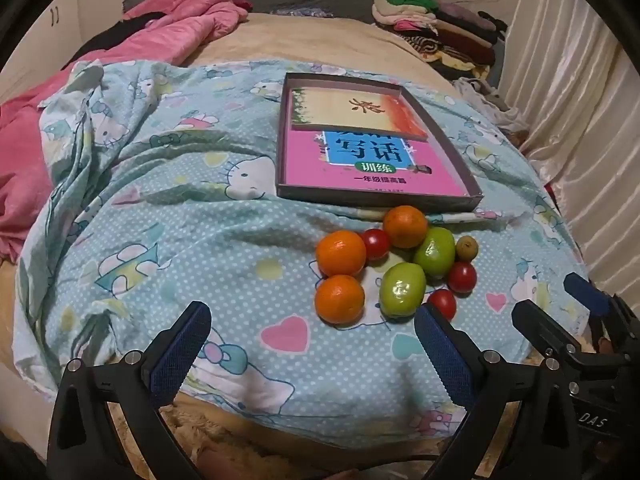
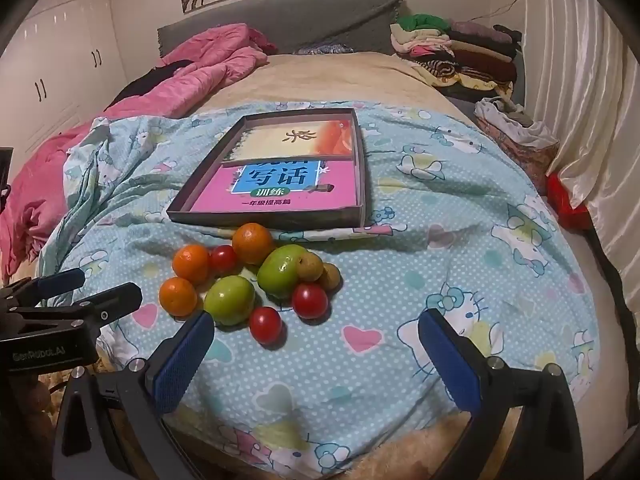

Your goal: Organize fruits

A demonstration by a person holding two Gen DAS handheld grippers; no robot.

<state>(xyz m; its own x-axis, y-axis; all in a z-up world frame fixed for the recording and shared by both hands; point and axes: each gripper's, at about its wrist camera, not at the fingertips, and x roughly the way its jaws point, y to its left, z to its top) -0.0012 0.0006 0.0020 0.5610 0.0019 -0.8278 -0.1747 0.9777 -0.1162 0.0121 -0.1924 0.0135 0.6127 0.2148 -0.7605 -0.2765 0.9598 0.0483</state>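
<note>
A cluster of fruit lies on the blue Hello Kitty sheet [image 1: 180, 216]: three oranges [image 1: 341, 253], two green fruits [image 1: 402, 289], three red cherry tomatoes [image 1: 462, 277] and small brownish fruits [image 1: 467, 248]. The cluster also shows in the right wrist view [image 2: 248, 280]. Behind it sits a shallow cardboard box [image 1: 440, 200] holding books [image 1: 368, 168]. My left gripper [image 1: 312, 320] is open and empty, just in front of the fruit. My right gripper [image 2: 316, 328] is open and empty, in front of and right of the fruit. The right gripper also shows at the left wrist view's right edge [image 1: 560, 308].
A pink quilt [image 2: 192, 72] is bunched at the back left of the bed. Folded clothes [image 2: 452, 48] are stacked at the back right. White curtains [image 2: 580, 100] hang along the right. A grey headboard [image 2: 280, 24] and white wardrobe [image 2: 52, 60] stand behind.
</note>
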